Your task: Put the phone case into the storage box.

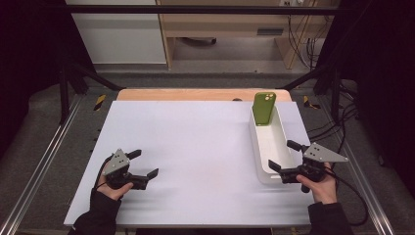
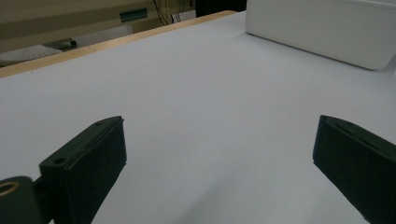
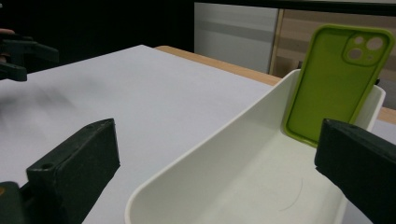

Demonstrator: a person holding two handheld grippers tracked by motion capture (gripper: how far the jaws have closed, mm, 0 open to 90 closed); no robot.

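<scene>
Your left gripper (image 1: 145, 165) sits over the near left part of the white table (image 1: 195, 147), held in your left hand (image 1: 111, 186). Its jaws stand wide apart with nothing between them, just bare tabletop, as the left gripper view confirms (image 2: 219, 158). It is well apart from the tray.

Moving right, the middle of the table is plain white surface up to the long white tray (image 1: 278, 147), which runs front to back along the right side. At the tray's far end a green phone case (image 1: 264, 108) stands tilted, leaning against the end wall with its inner side and camera cutout facing you; the right gripper view shows it the same way (image 3: 334, 84).

Your right gripper (image 1: 286, 156) is at the tray's near end, held in your right hand (image 1: 323, 188). Its jaws are spread wide and hold nothing; in the right gripper view (image 3: 217, 158) one jaw sits outside the tray's wall and the other over the tray's other side.
</scene>
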